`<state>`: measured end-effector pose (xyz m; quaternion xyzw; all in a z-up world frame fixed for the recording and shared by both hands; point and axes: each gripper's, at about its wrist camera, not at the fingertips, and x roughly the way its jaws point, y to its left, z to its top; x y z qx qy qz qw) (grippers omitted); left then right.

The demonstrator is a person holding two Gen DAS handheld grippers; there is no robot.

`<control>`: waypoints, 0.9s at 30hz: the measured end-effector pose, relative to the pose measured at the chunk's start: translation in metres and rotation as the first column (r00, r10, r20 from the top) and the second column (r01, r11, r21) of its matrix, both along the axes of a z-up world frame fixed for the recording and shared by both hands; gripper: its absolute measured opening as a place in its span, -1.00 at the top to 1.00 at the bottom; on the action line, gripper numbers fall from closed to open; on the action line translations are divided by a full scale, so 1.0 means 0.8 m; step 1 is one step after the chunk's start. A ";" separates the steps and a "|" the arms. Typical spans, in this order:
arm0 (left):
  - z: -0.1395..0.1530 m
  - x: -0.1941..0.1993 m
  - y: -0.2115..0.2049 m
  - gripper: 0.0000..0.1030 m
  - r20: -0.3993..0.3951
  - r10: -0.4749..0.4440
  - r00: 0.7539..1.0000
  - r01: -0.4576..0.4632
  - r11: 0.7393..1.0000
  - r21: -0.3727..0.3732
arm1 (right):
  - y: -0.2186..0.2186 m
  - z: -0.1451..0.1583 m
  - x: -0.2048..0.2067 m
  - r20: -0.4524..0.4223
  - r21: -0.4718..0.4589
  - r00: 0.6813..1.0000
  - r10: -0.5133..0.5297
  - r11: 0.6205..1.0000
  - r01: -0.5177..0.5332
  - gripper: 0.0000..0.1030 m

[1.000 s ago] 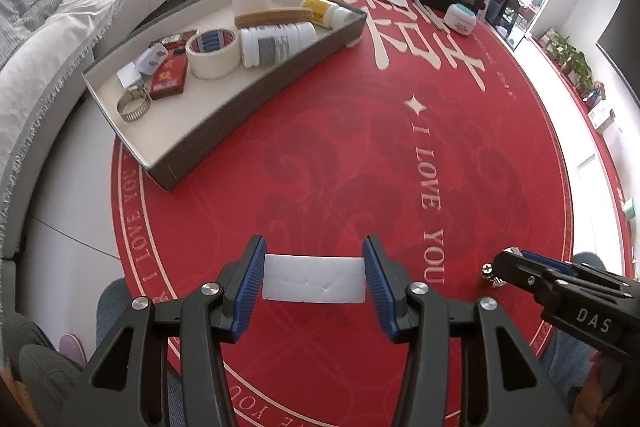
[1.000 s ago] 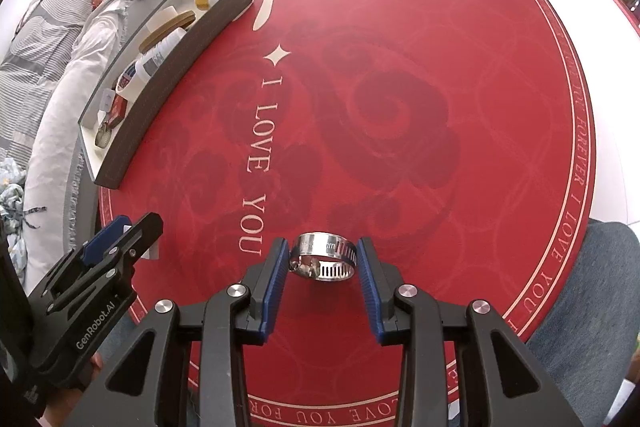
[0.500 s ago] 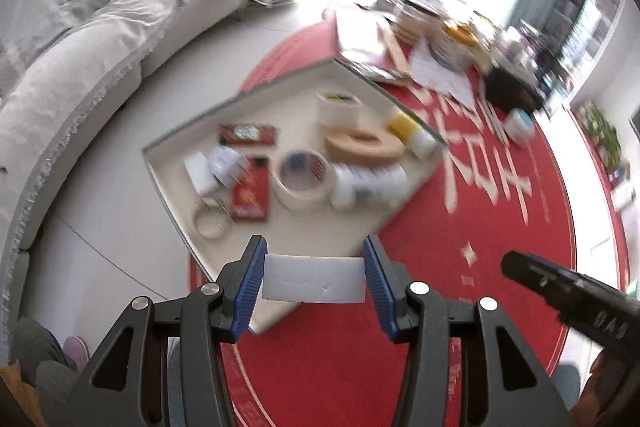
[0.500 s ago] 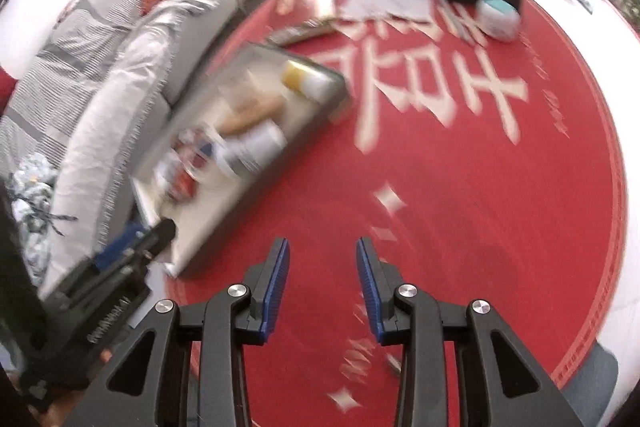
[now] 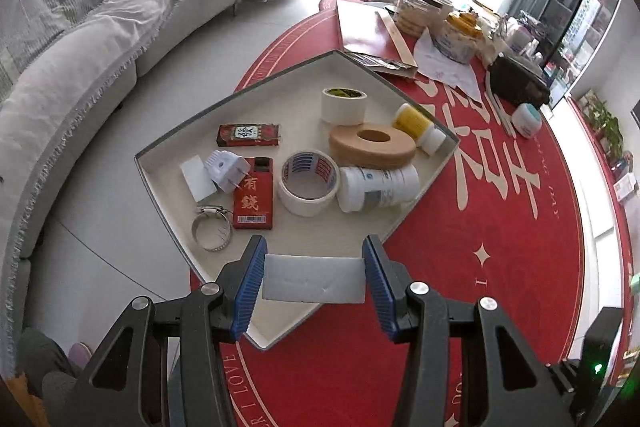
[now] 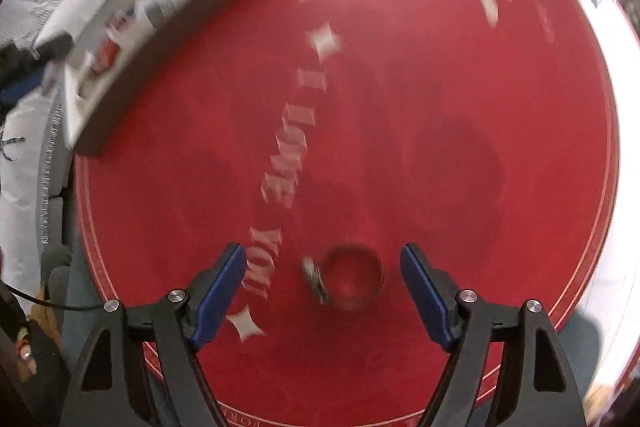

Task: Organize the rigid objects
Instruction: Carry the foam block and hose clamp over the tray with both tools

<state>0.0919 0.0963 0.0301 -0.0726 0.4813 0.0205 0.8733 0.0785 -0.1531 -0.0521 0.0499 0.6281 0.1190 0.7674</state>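
Observation:
My left gripper [image 5: 313, 265] is shut on a flat white block [image 5: 314, 281], its blue pads pressing both short ends. It hangs over the near corner of the grey-walled tray [image 5: 280, 107]. In the blurred right wrist view, a metal hose clamp [image 6: 316, 281] lies on the red round table [image 6: 440, 107]. My right gripper [image 6: 322, 261] hovers over it with its jaws opening wide. The clamp sits between the fingers, touching neither pad. The tray [image 6: 120, 87] shows at the upper left of that view.
The tray holds two tape rolls [image 5: 308, 183], a white bottle [image 5: 378, 187], a tan foam ring [image 5: 372, 145], a yellow bottle [image 5: 416, 125], two red boxes [image 5: 254, 197], a plug [image 5: 224, 171] and another hose clamp [image 5: 211, 233]. Clutter crowds the table's far side; a sofa [image 5: 80, 67] curves at left.
The left gripper carried the white block from over the red table to over the tray's near corner. The right gripper's jaws spread wide, and the clamp now lies loose between them.

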 end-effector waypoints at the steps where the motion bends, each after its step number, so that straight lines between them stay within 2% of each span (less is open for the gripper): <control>1: 0.001 -0.001 -0.001 -0.03 0.000 -0.001 1.000 0.001 1.000 0.004 | 0.004 0.001 -0.003 0.015 -0.026 1.000 0.007 1.000 -0.007 -0.45; 3: 0.002 -0.001 -0.001 -0.03 -0.001 0.001 1.000 -0.001 1.000 0.008 | 0.009 0.005 -0.006 0.041 -0.091 0.999 0.009 0.996 -0.005 -0.14; 4: 0.002 0.000 -0.001 -0.03 -0.002 0.003 1.000 -0.003 1.000 0.010 | 0.008 0.008 -0.006 0.050 -0.083 0.999 0.006 0.997 -0.001 0.11; 6: 0.004 0.001 0.001 -0.03 -0.004 0.009 1.000 -0.009 1.000 0.014 | 0.008 0.011 -0.005 0.032 -0.047 0.999 -0.004 0.999 0.005 0.11; 8: 0.007 0.003 0.004 -0.03 -0.002 0.016 1.000 -0.016 1.000 0.016 | 0.013 0.025 0.000 0.065 -0.042 0.998 0.012 0.999 -0.009 0.11; 14: 0.024 0.021 0.019 -0.03 0.017 0.057 0.998 -0.058 0.998 0.023 | 0.041 0.126 0.067 0.228 0.083 0.973 0.018 0.996 -0.037 0.11; 19: 0.035 0.043 0.036 -0.03 0.030 0.094 0.995 -0.095 0.995 0.023 | 0.088 0.184 0.120 0.306 0.161 0.952 -0.001 0.986 -0.051 0.11; 23: 0.036 0.064 0.048 -0.03 0.029 0.119 0.992 -0.120 0.992 0.029 | 0.110 0.199 0.165 0.301 0.231 0.953 -0.026 0.972 -0.046 0.11; 27: 0.025 0.081 0.060 -0.03 0.006 0.140 0.990 -0.141 0.990 0.029 | 0.134 0.195 0.195 0.295 0.237 0.955 -0.022 0.970 -0.051 0.10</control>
